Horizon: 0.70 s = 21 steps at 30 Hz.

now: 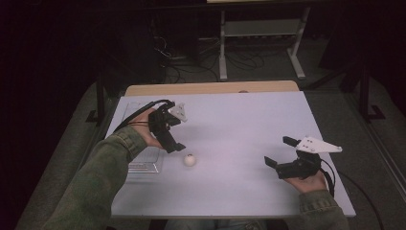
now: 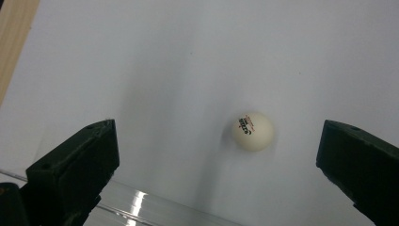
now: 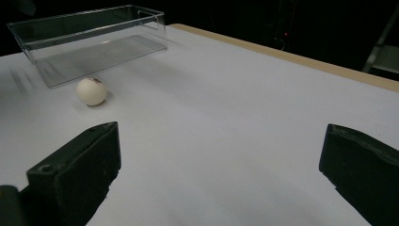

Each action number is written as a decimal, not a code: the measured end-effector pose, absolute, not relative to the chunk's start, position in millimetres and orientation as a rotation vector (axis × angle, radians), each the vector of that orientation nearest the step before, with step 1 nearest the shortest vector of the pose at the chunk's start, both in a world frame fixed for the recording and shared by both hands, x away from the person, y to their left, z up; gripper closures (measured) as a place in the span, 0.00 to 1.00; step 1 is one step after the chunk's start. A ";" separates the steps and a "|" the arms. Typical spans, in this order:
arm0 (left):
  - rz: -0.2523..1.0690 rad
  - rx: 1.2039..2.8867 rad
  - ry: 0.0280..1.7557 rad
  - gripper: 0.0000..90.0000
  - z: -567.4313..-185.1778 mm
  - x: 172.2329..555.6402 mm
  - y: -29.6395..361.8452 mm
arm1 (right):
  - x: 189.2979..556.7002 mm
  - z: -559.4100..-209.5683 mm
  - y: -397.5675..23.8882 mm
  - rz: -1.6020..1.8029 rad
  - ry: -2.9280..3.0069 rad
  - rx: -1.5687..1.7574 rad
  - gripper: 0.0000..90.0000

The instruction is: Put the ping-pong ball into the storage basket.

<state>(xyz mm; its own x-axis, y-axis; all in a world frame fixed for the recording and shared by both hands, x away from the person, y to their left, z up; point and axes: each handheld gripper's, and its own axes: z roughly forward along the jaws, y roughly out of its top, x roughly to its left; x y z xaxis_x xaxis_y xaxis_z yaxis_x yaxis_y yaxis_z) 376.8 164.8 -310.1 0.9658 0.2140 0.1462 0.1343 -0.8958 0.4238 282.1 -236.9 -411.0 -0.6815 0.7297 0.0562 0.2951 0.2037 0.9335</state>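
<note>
1 ball (image 1: 190, 160), 1 clear tray (image 3: 56, 35), 2 grippers, jaws apart.

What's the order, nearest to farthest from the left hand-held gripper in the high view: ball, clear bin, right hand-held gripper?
From the left hand-held gripper:
1. Clear bin, beneath the left hand.
2. Ball, just right of its jaws; close to call against the bin.
3. Right hand-held gripper, far right side.

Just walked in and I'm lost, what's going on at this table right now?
A person at a white table holds a two-jaw gripper in each hand. The left gripper hovers with jaws open just above a white ping-pong ball, which lies loose on the table beside a clear plastic bin. The right gripper, also open, sits off to the side, holding nothing. The ball has not been gripped yet.
</note>
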 end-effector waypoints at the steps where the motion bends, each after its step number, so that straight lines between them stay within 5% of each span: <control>1: 0.263 2.698 0.246 0.00 -310.9 377.2 164.7 | 282.2 -411.1 -236.9 1.477 2.087 0.955 0.00; 21: 0.240 2.789 0.209 0.00 -325.4 378.7 156.4 | 283.2 -412.4 -234.9 1.462 2.107 0.949 0.00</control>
<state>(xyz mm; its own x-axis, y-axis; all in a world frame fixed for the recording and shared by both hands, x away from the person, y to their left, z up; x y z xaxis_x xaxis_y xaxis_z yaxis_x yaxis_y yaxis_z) 378.7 156.4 -325.4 0.9749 0.1720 0.1410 0.1158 -0.9338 0.3386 283.2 -234.9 -412.4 -0.6873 0.7245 0.0509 0.3012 0.2206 0.9277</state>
